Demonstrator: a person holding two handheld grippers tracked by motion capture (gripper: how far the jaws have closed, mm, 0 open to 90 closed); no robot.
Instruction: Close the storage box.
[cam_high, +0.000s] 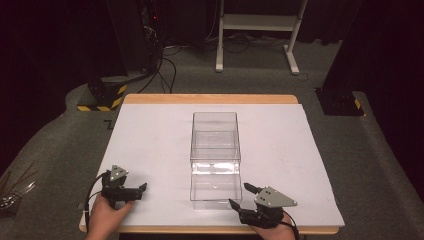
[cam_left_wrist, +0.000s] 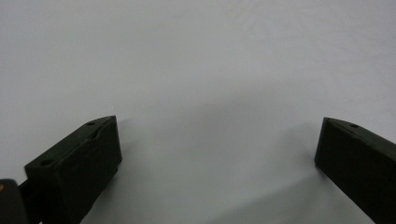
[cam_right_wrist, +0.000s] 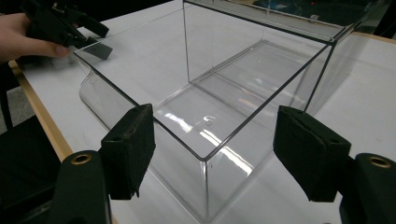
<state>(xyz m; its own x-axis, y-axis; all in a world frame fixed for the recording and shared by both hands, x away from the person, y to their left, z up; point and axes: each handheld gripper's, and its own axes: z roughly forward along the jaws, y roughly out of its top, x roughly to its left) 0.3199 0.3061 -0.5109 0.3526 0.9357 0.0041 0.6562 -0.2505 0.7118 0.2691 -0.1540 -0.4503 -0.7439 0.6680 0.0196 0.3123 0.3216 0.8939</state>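
Observation:
A clear plastic box (cam_high: 215, 150) with an open top stands in the middle of the white table (cam_high: 150, 135). In the high view, my right gripper (cam_high: 240, 195) sits at the box's near right corner, and my left gripper (cam_high: 140, 191) rests near the table's front left, well apart from the box. In the right gripper view, the near corner of the box (cam_right_wrist: 219, 116) lies between the wide-apart jaws of the right gripper (cam_right_wrist: 215, 140), which is open. The left gripper (cam_left_wrist: 217, 135) is open over bare white table (cam_left_wrist: 210, 60), with nothing between its jaws.
The table's wooden front edge (cam_high: 210, 230) runs just under both hands. In the right gripper view, the other hand (cam_right_wrist: 18, 35) holds its gripper at the top left. On the grey floor behind stand a white frame (cam_high: 257, 30) and black stands with striped bases (cam_high: 100, 97).

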